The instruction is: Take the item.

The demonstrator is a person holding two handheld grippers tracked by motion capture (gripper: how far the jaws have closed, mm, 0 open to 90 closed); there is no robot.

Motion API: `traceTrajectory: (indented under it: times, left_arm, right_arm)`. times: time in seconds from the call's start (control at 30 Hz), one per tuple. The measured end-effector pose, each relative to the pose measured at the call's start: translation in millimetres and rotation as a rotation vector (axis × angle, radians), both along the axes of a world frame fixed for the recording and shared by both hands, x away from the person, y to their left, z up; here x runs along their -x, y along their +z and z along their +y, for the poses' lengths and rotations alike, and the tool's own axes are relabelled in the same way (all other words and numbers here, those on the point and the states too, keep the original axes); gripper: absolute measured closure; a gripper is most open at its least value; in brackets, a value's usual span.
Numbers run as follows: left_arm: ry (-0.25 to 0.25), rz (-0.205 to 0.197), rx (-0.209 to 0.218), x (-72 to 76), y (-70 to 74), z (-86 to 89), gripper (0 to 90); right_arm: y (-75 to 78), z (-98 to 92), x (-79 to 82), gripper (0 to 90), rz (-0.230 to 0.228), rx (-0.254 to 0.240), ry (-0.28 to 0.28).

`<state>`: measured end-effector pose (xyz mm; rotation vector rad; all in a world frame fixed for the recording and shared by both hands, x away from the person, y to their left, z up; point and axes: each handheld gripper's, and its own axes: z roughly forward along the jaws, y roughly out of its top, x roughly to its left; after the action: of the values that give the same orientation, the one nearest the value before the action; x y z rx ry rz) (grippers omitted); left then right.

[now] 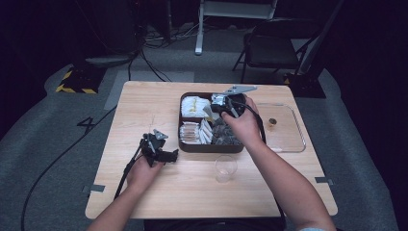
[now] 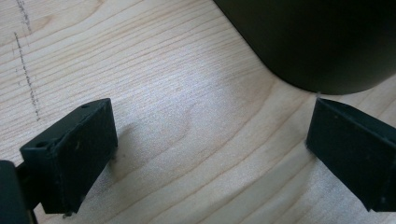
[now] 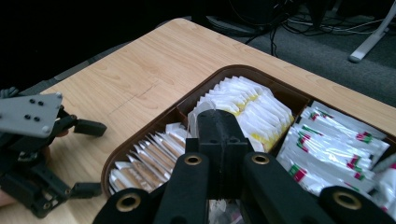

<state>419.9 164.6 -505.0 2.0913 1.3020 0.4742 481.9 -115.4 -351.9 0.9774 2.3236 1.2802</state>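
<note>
Room: dark studio, grey carpet, cables and a folding chair (image 1: 272,45) at 12 o'clock beyond a pale wooden tabletop (image 1: 144,103).
Cup: clear plastic cup (image 1: 225,167) standing upright at the near edge, around 6 o'clock of the box; it looks placed to receive a packet.
Left gripper (image 1: 166,156): parked low on the tabletop at 8 o'clock of the box, jaws wide apart and holding nothing; its own view shows bare wood between them and the box's dark corner just ahead, so it seems to wait or stand ready to steady the box.
Box: brown divided box (image 1: 185,145) at the centre, compartments packed with upright packets, which keeps the kinds sorted and easy to pinch from above.
Right gripper (image 3: 223,122): over the box, jaws pressed fully together; whether a thin packet is pinched between them I cannot tell.
Packets: white-and-yellow packets (image 3: 250,107) directly beyond its tip at 12 o'clock, brown sticks (image 3: 144,163) at 9 o'clock, red-and-green ones (image 3: 336,137) at 3 o'clock.
Tray: clear tray (image 1: 298,130) at 3 o'clock of the box, with a small dark object (image 1: 272,122) on it.
</note>
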Motion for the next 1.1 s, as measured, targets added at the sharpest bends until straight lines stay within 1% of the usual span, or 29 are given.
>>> traceTrajectory:
  times: [0.07,0.13,0.17,0.27,0.3,0.33,0.5,0.53,0.6,0.77,0.8,0.83,0.9,1.0,1.03,1.1]
  left_arm:
    - [0.0,0.0,0.0,0.0,0.0,0.0,2.1]
    - [0.001,0.0,0.0,-0.1,0.0,-0.1,2.1]
    - [0.001,0.0,0.0,-0.1,0.0,-0.1,2.1]
    - [0.001,0.0,0.0,-0.1,0.0,-0.1,2.2]
    - [0.001,0.0,0.0,-0.1,0.0,-0.1,2.2]
    - [0.001,0.0,0.0,-0.1,0.0,-0.1,2.1]
    - [-0.001,0.002,-0.003,-0.2,0.2,0.1,2.1]
    - [-0.001,0.002,-0.003,-0.2,0.2,0.1,2.2]
    - [0.001,0.0,0.0,-0.2,0.0,-0.1,2.1]
    - [0.002,0.0,0.0,-0.2,0.0,-0.1,2.2]
    - [0.002,0.0,0.0,-0.2,0.0,-0.1,2.1]
    - [0.002,0.0,0.0,-0.2,0.0,-0.1,2.1]
    - [0.002,0.0,0.0,-0.2,0.0,-0.2,2.2]
    - [0.0,0.002,-0.004,-0.3,0.3,0.0,2.2]
    - [0.0,0.002,-0.004,-0.3,0.3,0.0,2.2]
    - [0.002,0.004,-0.001,-0.2,0.2,-0.2,2.1]
  right_arm:
    - [0.5,-2.1,2.6,90.0,-0.002,0.0,-0.001]
    - [1.4,-8.2,9.7,90.0,-0.007,-0.007,0.0]
    - [2.8,-14.0,17.4,90.0,-0.011,-0.016,0.002]
    - [4.5,-22.2,28.1,90.0,-0.019,-0.022,0.008]
    - [4.5,-22.2,28.1,90.0,-0.019,-0.022,0.008]
    - [5.1,-27.4,34.8,90.0,-0.024,-0.024,0.011]
    - [4.8,-37.2,47.4,90.0,-0.021,-0.038,0.018]
    - [4.9,-41.4,53.7,90.0,-0.021,-0.046,0.023]
    - [4.8,-45.1,60.3,90.0,-0.022,-0.053,0.029]
    - [3.2,-52.0,76.4,90.0,-0.016,-0.069,0.045]
    - [2.8,-53.1,79.6,90.0,-0.019,-0.073,0.048]
    - [2.8,-53.1,79.6,90.0,-0.019,-0.073,0.048]
    - [1.7,-54.9,86.5,90.0,-0.023,-0.076,0.053]
    - [-4.6,-55.8,96.6,90.0,-0.03,-0.068,0.058]
    - [-4.6,-55.8,96.6,90.0,-0.03,-0.068,0.058]
    - [-10.3,-57.2,103.9,90.0,-0.024,-0.07,0.065]
